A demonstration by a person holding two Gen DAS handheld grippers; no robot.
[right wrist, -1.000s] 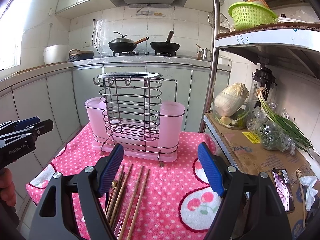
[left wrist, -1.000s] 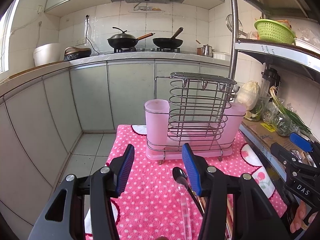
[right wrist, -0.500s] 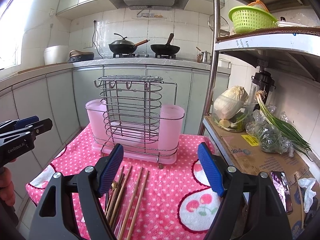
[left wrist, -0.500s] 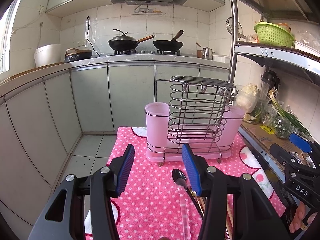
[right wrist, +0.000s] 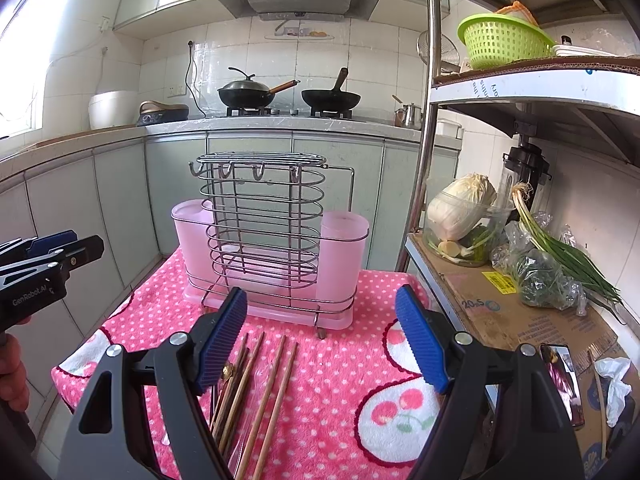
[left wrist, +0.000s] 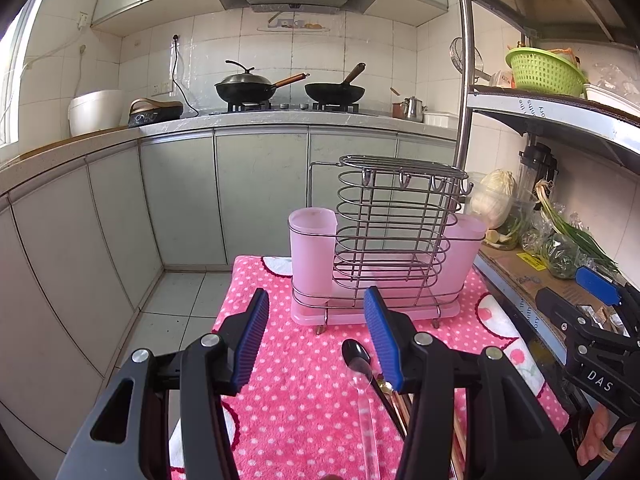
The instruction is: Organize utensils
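Note:
A wire utensil rack (left wrist: 390,236) (right wrist: 264,232) with a pink cup (left wrist: 312,256) (right wrist: 342,260) at each end stands upright at the far side of a pink dotted cloth (left wrist: 300,392) (right wrist: 340,380). A black spoon (left wrist: 356,354) and a clear spoon (left wrist: 366,412) lie in front of it, beside several wooden chopsticks (right wrist: 260,396). My left gripper (left wrist: 316,338) is open and empty, held above the cloth just left of the spoons. My right gripper (right wrist: 324,338) is open and empty above the chopsticks.
A metal shelf unit (right wrist: 520,88) stands right of the cloth, with a cabbage bowl (right wrist: 460,216), green onions (right wrist: 560,252) and a phone (right wrist: 560,380) on cardboard. Grey cabinets (left wrist: 180,208) and floor (left wrist: 172,312) lie to the left and behind. Woks (left wrist: 248,88) sit on the stove.
Both grippers have drifted slightly back from the rack. Both stay open and empty, and nothing on the cloth has moved.

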